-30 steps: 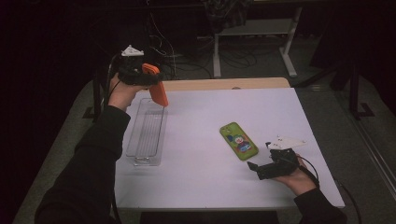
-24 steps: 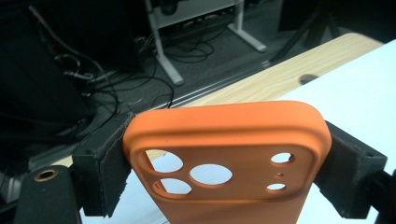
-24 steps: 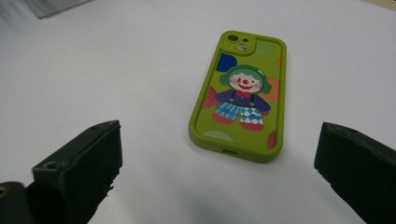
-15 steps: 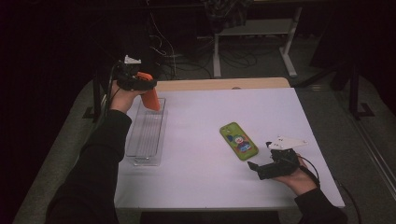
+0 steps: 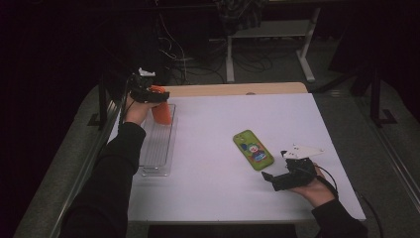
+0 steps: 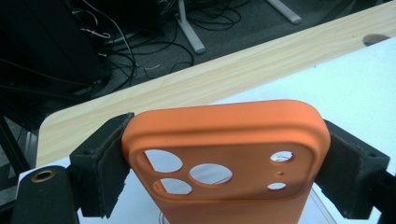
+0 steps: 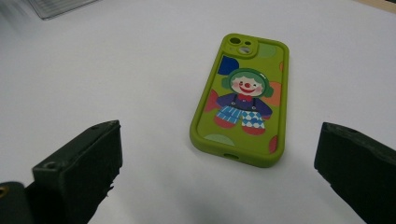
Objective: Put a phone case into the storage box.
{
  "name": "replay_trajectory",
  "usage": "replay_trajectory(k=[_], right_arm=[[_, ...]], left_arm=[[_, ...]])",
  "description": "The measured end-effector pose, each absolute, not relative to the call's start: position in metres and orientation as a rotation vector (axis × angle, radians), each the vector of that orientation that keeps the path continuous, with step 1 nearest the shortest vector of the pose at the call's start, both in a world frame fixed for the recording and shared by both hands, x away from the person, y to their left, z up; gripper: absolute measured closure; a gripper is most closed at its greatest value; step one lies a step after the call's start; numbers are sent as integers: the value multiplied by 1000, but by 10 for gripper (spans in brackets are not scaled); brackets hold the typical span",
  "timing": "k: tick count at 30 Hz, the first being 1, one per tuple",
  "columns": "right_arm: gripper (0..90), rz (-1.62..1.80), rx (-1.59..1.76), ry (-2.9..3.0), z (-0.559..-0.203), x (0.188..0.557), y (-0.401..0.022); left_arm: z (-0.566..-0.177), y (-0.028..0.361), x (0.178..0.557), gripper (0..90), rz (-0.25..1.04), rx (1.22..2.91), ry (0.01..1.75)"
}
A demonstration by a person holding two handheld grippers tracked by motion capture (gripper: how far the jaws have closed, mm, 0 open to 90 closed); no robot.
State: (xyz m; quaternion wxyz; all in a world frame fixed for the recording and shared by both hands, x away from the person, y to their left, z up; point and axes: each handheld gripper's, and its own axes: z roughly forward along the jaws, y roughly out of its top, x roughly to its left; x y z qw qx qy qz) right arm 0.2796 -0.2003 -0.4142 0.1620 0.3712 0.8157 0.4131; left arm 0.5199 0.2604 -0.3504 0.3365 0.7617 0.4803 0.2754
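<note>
Item 1: orange phone case (image 5: 161, 110). Held upright at the far left of the desk (image 5: 213, 198), its lower end hanging over the far end of the clear tray (image 5: 148, 168). In the left gripper view the case (image 6: 224, 158) sits crosswise between the two black pads, camera cut-outs facing the lens, both long edges pressed by the pads.

Item 2: left tongs (image 5: 154, 96). Gripped in the person's left hand (image 5: 134, 108); clamped on the orange phone case across its width, so the jaws stand far apart.

Item 3: clear tray. Long, transparent, ribbed floor; lies lengthwise near to far along the left edge of the desk.

Item 4: green phone case (image 5: 253, 149). Lies flat on the desk right of centre, clown picture facing up. In the right gripper view it (image 7: 240, 98) lies just beyond the jaws, touched by neither.

Item 5: right tongs (image 5: 267, 178). Held low at the near right of the desk in the right hand (image 5: 317, 188); jaws wide apart with nothing between them, pointing towards the green phone case.

Item 6: desk. White top, wooden strip along the far edge.
</note>
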Motion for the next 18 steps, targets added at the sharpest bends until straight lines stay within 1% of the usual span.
replay_trajectory(k=[8, 10, 18], right_arm=[[0, 1176, 1059, 2329, -414, 280, -200], [0, 1174, 1060, 2332, -415, 280, -200], [0, 1169, 1055, 2339, -415, 279, -200]], left_arm=[[-357, 258, 520, 124, 747, 1950, 1259], [-358, 258, 521, 117, 732, 1938, 1260], [-360, 259, 523, 30, 701, 1909, 1264]])
